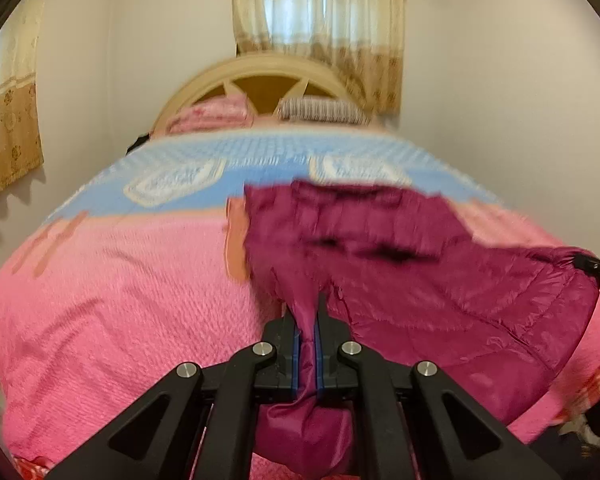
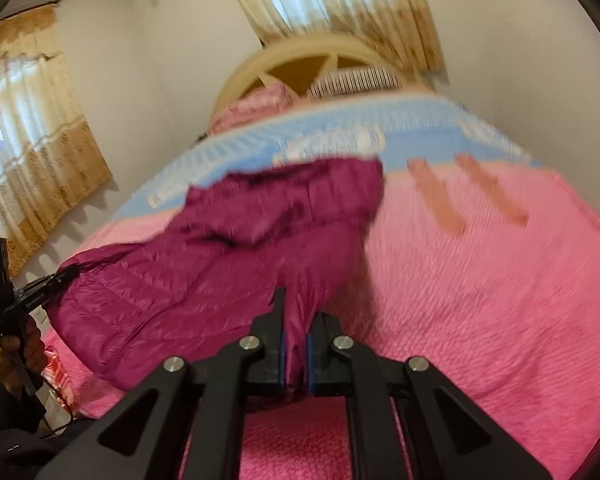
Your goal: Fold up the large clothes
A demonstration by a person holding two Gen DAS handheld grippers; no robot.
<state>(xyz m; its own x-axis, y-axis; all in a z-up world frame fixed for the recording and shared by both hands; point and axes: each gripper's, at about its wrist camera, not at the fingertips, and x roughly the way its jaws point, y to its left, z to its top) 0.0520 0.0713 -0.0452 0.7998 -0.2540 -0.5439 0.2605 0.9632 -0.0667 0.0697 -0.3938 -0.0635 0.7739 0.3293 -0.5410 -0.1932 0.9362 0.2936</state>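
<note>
Jacket (image 1: 400,264), magenta and quilted, hangs between both grippers above the bed (image 1: 112,300), its upper part trailing toward the headboard (image 1: 260,76) and draping onto the pink bedspread near the blue band of the cover. Left gripper (image 1: 308,320) is clamped on a bunched fold of the jacket; the fabric runs between its blue-lined pads and spills out in a lump behind them, nearer the camera. Right gripper (image 2: 296,332) is likewise closed on a fold of the same jacket, the cloth squeezed between its pads. In the right wrist view the left gripper appears at the jacket's far corner, off the bed's side edge, with a hand (image 2: 28,344) around its handle. In the left wrist view the right gripper's tip shows at the jacket's opposite corner, by the bed's other side. Against the headboard lie a pink pillow (image 1: 212,114) and a striped pillow (image 1: 324,110), side by side. Curtains (image 1: 316,20) hang behind the headboard. Both views are blurred.
</note>
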